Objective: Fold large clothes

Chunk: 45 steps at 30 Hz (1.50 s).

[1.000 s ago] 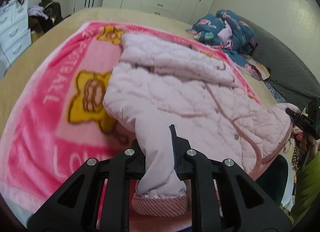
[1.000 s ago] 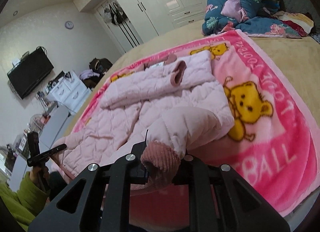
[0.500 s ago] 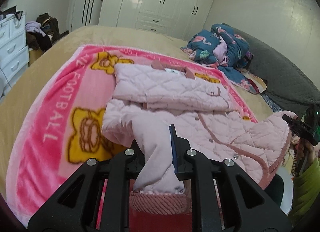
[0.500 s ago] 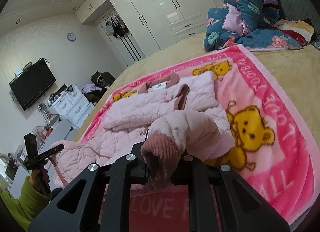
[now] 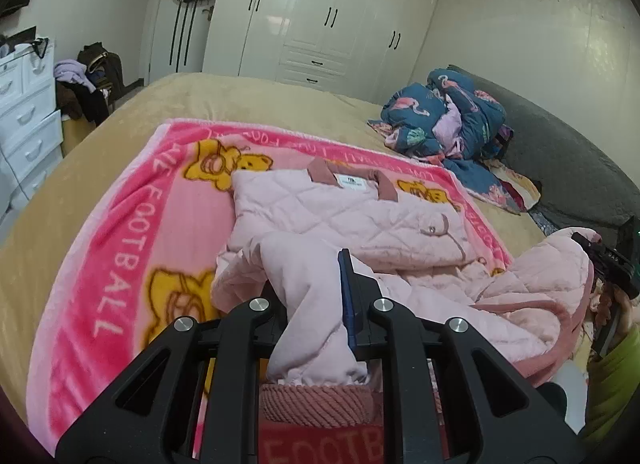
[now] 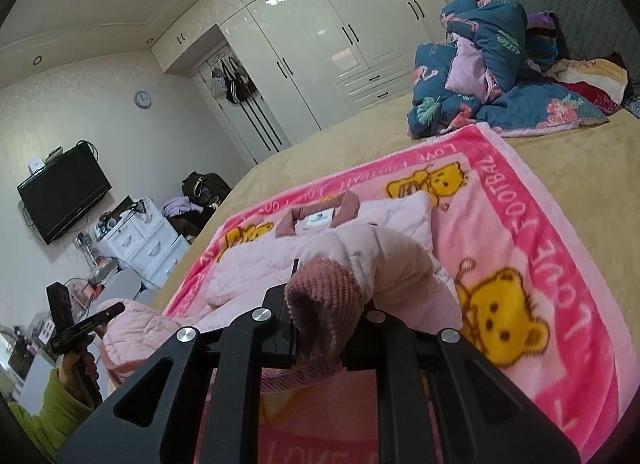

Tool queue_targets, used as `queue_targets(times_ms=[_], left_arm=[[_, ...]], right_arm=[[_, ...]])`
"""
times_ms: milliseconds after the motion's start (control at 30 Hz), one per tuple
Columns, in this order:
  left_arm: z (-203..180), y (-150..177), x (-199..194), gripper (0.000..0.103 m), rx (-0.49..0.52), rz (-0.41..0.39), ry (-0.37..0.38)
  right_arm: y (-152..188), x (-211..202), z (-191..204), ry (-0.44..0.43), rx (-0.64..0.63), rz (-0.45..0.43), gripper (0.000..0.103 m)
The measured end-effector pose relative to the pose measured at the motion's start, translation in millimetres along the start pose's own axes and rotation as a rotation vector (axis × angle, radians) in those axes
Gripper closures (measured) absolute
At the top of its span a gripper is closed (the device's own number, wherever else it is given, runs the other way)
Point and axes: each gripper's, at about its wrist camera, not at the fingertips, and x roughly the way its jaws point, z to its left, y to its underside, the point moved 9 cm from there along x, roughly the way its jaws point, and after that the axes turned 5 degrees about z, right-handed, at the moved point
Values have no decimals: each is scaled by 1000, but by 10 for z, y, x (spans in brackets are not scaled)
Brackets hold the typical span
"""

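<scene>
The jacket (image 5: 360,220), pale pink and quilted, lies on a pink blanket (image 5: 120,232) spread over the bed (image 5: 256,100), and both grippers have hold of it. Nearest the left wrist camera, the left gripper (image 5: 316,304) is clamped on the lower part of one sleeve (image 5: 308,296), its jaws drawn in tight against the cloth; the ribbed darker pink cuff (image 5: 316,404) hangs down just behind the fingers. In the right wrist view the right gripper (image 6: 326,324) is likewise closed on the other sleeve (image 6: 384,264), pinching it at the knitted cuff (image 6: 326,304), which bulges up between the jaws. The sleeve arches from there back to the jacket's body.

Beyond the grippers, the jacket's lower hem (image 5: 552,284) is raised off the blanket toward the near edge of the bed. Farther on, the upper part lies flat with the collar (image 5: 352,178) and its white label facing up, pointing away from the cameras. The blanket shows yellow bears (image 6: 504,312) and the word FOOTBALL along its border.

Behind the blanket, a heap of dark blue patterned bedding (image 5: 444,116) sits near the grey headboard (image 5: 560,152). Along the far wall stand white wardrobes (image 5: 328,16), with a white chest of drawers (image 6: 140,240) and a wall-mounted television (image 6: 64,192) off to the side.
</scene>
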Motion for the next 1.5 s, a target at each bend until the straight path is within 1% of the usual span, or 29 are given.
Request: queue_targets(times_ms=[233, 433, 633, 800, 1500], left_arm=[[23, -232, 42, 93, 0, -24, -15], [81, -380, 110, 93, -18, -28, -15], [101, -542, 190, 92, -33, -35, -13], [128, -606, 265, 92, -38, -35, -22], [232, -880, 756, 90, -27, -10, -98]], right_arm=[[-304, 90, -3, 7, 10, -39, 90], [-456, 175, -35, 9, 33, -50, 90], [-564, 282, -89, 16, 72, -49, 90], [-652, 397, -159, 22, 110, -41, 90], [-917, 908, -357, 56, 174, -18, 89]])
